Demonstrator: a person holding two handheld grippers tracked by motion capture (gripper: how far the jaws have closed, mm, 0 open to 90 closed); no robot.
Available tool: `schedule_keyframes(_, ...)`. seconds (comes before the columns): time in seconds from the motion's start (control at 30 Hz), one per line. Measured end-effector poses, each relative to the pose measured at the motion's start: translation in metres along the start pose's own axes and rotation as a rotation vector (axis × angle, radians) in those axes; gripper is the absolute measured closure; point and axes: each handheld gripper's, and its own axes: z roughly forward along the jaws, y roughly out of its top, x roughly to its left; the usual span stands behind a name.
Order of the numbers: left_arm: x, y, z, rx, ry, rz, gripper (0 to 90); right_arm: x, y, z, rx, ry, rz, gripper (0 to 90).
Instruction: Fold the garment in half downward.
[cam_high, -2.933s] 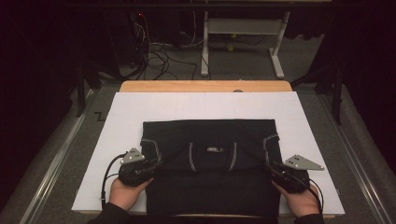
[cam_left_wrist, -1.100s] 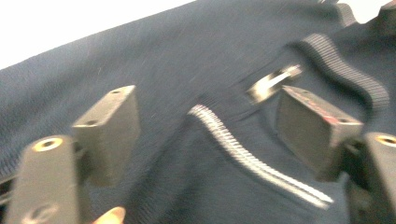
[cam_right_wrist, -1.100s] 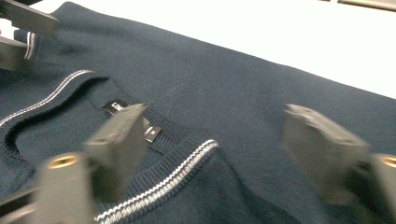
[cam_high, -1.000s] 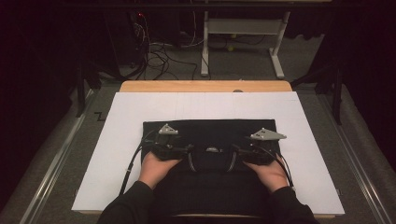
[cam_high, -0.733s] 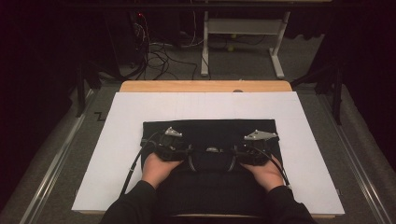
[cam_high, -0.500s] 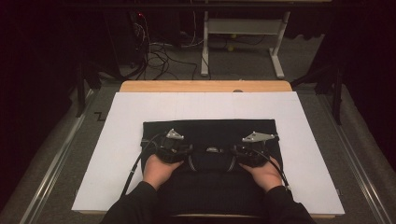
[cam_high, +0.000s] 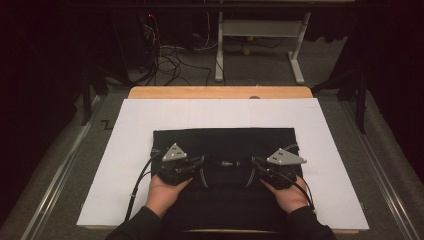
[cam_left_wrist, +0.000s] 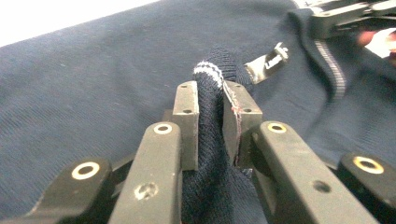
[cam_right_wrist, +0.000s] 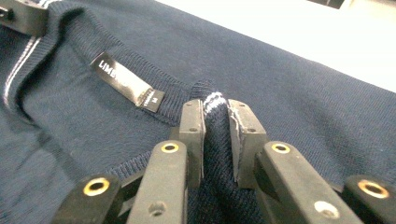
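Both grippers, left (cam_left_wrist: 211, 116) & right (cam_right_wrist: 215, 121), just closed, pinching sweater (cam_high: 225, 145) collar; fold step. Next: lift evenly.

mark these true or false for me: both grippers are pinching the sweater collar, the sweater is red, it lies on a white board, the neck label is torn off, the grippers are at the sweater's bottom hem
1. Both grippers pinch the collar. True: the left gripper and the right gripper are each shut on a fold of the striped collar.
2. The sweater is red. False: the sweater is dark navy.
3. It lies on a white board. True: the white board is under it.
4. The neck label is torn off. False: the neck label is attached inside the neckline.
5. The grippers are at the bottom hem. False: they are at the neckline.
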Motion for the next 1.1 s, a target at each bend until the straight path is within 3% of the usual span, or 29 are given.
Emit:
schedule_keyframes(0.17, -0.006, -0.013, -0.010, -0.008, -0.013, 0.013, 73.4, 0.011, -0.002, -0.014, -0.037, 0.028, -0.032, 77.8)
schedule_keyframes(0.33, -0.013, -0.015, -0.017, -0.016, -0.052, 0.002, 73.3, 0.014, -0.005, -0.026, -0.052, 0.036, -0.021, 77.9)
schedule_keyframes(0.73, -0.039, -0.029, -0.040, 0.004, -0.090, 0.049, 73.3, 0.032, -0.024, -0.060, -0.081, 0.105, -0.009, 77.9)
schedule_keyframes(1.0, -0.051, -0.048, -0.042, 0.060, -0.103, 0.060, 73.2, 0.042, -0.038, -0.075, -0.040, 0.140, -0.024, 77.9)
schedule_keyframes(1.1, -0.052, -0.050, -0.043, 0.061, -0.113, 0.061, 72.4, 0.044, -0.044, -0.077, -0.019, 0.145, -0.037, 78.0)
